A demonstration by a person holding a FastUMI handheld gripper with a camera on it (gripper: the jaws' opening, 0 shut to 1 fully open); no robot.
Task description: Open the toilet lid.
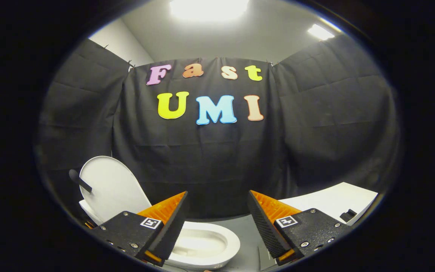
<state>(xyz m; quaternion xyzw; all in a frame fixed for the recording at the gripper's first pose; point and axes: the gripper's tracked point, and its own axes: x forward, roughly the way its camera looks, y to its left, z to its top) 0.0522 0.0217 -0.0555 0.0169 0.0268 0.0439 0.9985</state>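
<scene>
Hovering gripper [217,223] fingers apart, w/ raised lid [110,189] beyond left finger.

toilet lid [108,189] upright behind bowl [217,241] (beyond left finger); gripper [217,215] fingers apart

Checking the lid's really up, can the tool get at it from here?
Probably yes: the tool is open and holds nothing, and the raised lid stands just beyond its left finger, over the bowl, with nothing between.
</scene>
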